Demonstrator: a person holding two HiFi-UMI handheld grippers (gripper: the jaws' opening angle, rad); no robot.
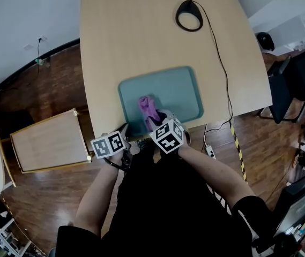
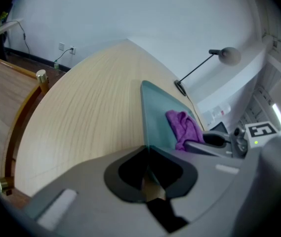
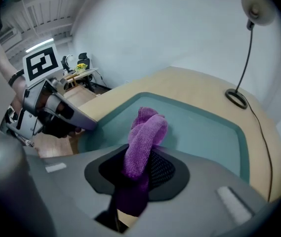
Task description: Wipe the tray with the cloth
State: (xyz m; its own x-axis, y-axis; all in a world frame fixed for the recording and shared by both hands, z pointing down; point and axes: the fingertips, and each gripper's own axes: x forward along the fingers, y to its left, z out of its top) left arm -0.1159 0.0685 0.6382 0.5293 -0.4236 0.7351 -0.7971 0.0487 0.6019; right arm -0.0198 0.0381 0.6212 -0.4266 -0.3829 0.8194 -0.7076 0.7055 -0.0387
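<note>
We see a pale, wood-grained desk [image 1: 141, 36] with rounded corners. A teal tray [image 1: 179, 87] lies flat on it, close to the near edge. Toward the far end, a black ring-shaped lamp base [image 1: 189, 15] rests on the wood, well apart from the tray. A thin black cable [image 1: 225, 79] runs from the base along the desk's right side and drops over the edge.

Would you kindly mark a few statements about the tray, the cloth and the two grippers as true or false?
1. The right gripper holds the cloth. True.
2. The left gripper is open and empty. False: it is shut on the tray's rim.
3. The cloth is green. False: it is purple.
4. A lamp stands on the table beyond the tray. True.
</note>
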